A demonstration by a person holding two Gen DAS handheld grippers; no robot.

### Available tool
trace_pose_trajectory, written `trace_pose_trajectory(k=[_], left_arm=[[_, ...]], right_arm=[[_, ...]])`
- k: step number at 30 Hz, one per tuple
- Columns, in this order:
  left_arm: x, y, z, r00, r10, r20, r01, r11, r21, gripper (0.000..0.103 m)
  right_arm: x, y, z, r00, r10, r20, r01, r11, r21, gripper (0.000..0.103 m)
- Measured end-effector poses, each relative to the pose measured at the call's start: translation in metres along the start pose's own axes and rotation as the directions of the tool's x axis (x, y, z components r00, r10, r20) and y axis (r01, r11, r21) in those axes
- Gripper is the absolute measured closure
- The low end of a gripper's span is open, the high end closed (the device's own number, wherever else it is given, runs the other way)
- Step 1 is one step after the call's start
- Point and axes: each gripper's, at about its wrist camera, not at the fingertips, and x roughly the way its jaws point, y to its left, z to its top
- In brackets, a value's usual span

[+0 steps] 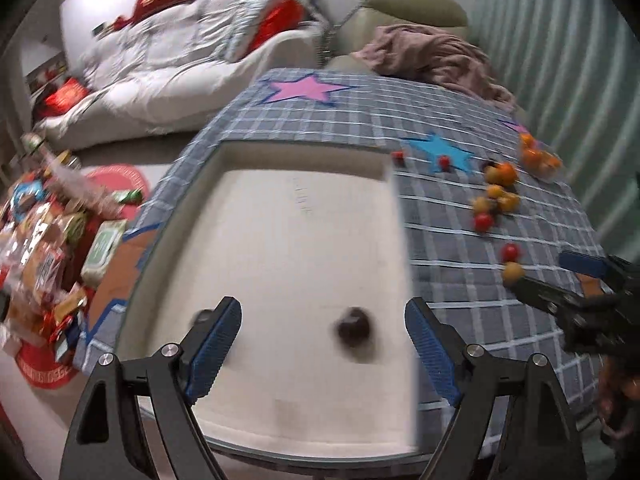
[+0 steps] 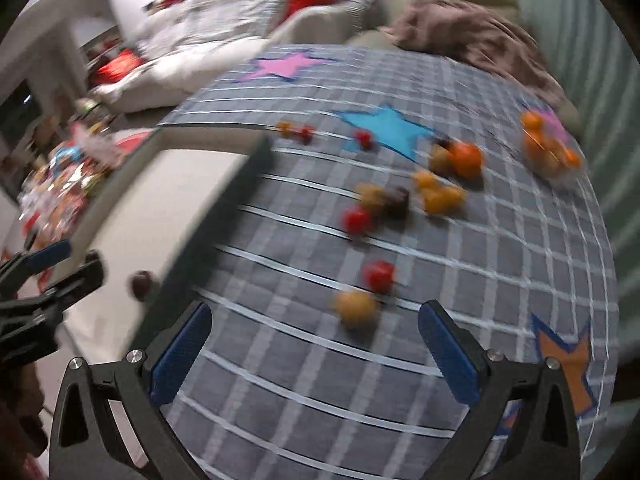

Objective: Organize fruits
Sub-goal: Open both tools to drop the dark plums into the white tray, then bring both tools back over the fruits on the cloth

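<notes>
My left gripper (image 1: 324, 320) hangs open over a white tray (image 1: 300, 240). A dark round fruit (image 1: 354, 330) lies on the tray floor between its blue pads, untouched. My right gripper (image 2: 316, 320) is open over the grey checked cloth. A yellow fruit (image 2: 355, 307) and a red fruit (image 2: 379, 274) lie just ahead of its fingertips. More red, yellow and orange fruits (image 2: 436, 196) are scattered farther back. The right wrist view also shows the tray (image 2: 160, 208), the dark fruit (image 2: 142, 282) and the left gripper (image 2: 84, 256). The right gripper (image 1: 540, 268) shows in the left wrist view.
Oranges in a clear wrapper (image 2: 548, 152) sit at the cloth's far right. A brown blanket (image 1: 432, 56) and a white sofa (image 1: 168, 64) lie beyond the table. Snack packets (image 1: 44, 232) crowd the floor at left. Both views are motion-blurred.
</notes>
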Motion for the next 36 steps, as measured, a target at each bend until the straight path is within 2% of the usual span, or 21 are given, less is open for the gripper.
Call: trace_pose_trajectory(k=[4, 7, 13, 21, 28, 30, 34, 36], left_arm=[[0.0, -0.038, 0.0, 0.999, -0.038, -0.013, 0.039, 0.997, 0.07, 0.018], [0.006, -0.064, -0.002, 0.999, -0.04, -0.031, 0.043, 0.992, 0.12, 0.018], [0.023, -0.105, -0.008, 0.997, -0.04, -0.069, 0.052, 0.98, 0.19, 0.018], [0.044, -0.142, -0.004, 0.996, -0.032, -0.078, 0.049, 0.97, 0.238, 0.018], [0.065, -0.162, 0.005, 0.996, -0.021, -0.083, 0.041, 0.968, 0.249, 0.018], [0.071, -0.166, 0.006, 0.997, -0.014, -0.082, 0.034, 0.967, 0.254, 0.018], [0.083, -0.168, 0.009, 0.994, -0.017, -0.103, 0.042, 0.969, 0.243, 0.018], [0.089, -0.168, 0.01, 0.994, -0.02, -0.112, 0.046, 0.971, 0.234, 0.018]], right_arm=[[-0.001, -0.037, -0.012, 0.999, -0.038, -0.014, 0.039, 0.997, 0.065, 0.0], [0.0, -0.059, -0.019, 0.998, -0.056, -0.026, 0.058, 0.993, 0.101, 0.0], [0.001, -0.084, -0.026, 0.999, -0.046, -0.024, 0.049, 0.988, 0.15, 0.0], [0.009, -0.1, -0.006, 0.999, -0.036, -0.004, 0.037, 0.986, 0.162, 0.0], [0.032, -0.11, 0.021, 0.997, -0.078, 0.002, 0.077, 0.993, 0.091, 0.0], [0.038, -0.112, 0.026, 0.997, -0.082, 0.004, 0.082, 0.994, 0.067, 0.002], [0.053, -0.111, 0.038, 0.997, -0.082, 0.009, 0.082, 0.997, 0.01, 0.02], [0.059, -0.108, 0.044, 0.995, -0.095, 0.021, 0.095, 0.995, -0.024, 0.023]])
